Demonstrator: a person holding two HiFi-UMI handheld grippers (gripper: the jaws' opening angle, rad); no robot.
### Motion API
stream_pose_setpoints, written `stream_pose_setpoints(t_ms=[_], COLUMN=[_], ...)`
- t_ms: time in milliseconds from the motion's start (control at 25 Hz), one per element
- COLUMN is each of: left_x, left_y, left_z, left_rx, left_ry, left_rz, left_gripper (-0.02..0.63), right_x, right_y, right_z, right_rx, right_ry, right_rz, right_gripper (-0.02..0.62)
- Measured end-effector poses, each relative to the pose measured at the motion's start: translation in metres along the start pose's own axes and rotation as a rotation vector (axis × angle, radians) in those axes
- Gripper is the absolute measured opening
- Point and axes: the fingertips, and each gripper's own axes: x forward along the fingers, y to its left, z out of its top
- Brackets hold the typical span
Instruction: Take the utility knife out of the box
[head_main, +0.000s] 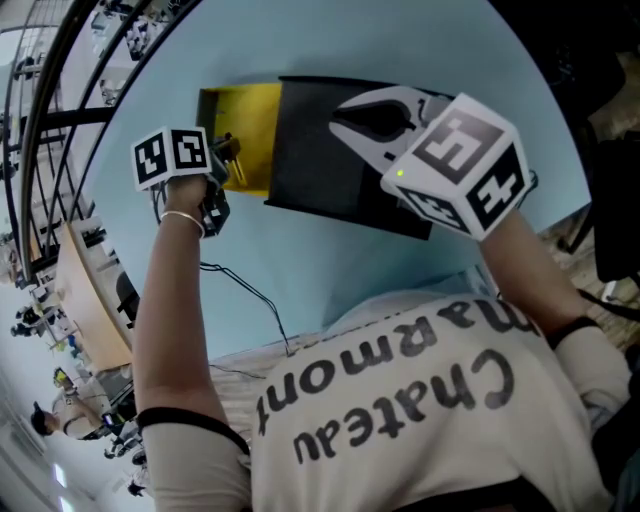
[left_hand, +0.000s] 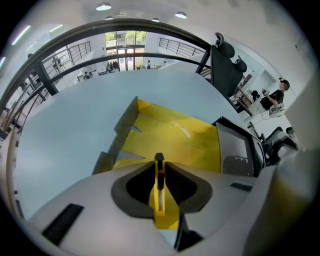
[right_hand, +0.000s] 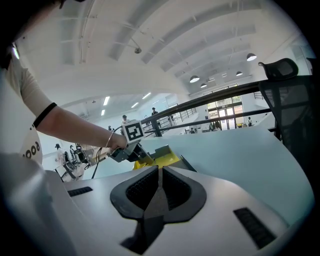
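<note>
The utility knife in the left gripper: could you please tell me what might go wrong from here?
1. The left gripper pinches the utility knife across its thin body, so it could pivot or slip back into the yellow box.
2. The box's raised side flap stands close; the knife might snag it.
3. The right gripper is shut on nothing, so a snag could drag the box.

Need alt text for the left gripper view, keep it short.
The left gripper is shut on a yellow utility knife, seen edge-on between its dark pads. Beyond the jaws an open yellow box lies on a pale blue table, with a black cover at the box's right end.
</note>
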Motion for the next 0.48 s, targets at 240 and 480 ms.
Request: stream_pose_setpoints(t_ms=[240,480], left_x=[-0.015,-0.038], left_y=[-0.012,-0.026], left_z=[0.008,0.020], left_rx=[0.027,-0.013], left_ry=[-0.117,-0.304], left_rz=[-0.004,-0.024], left_gripper=[0.064,0.064], right_x=[-0.011,-0.026], right_y=[-0.002,0.000], right_z=[0.001,-0.004], right_rx=[-0.010,-0.013], right_ry=[0.001,0.003], right_rz=[-0.004,0.013], right_gripper=[0.049,0.049])
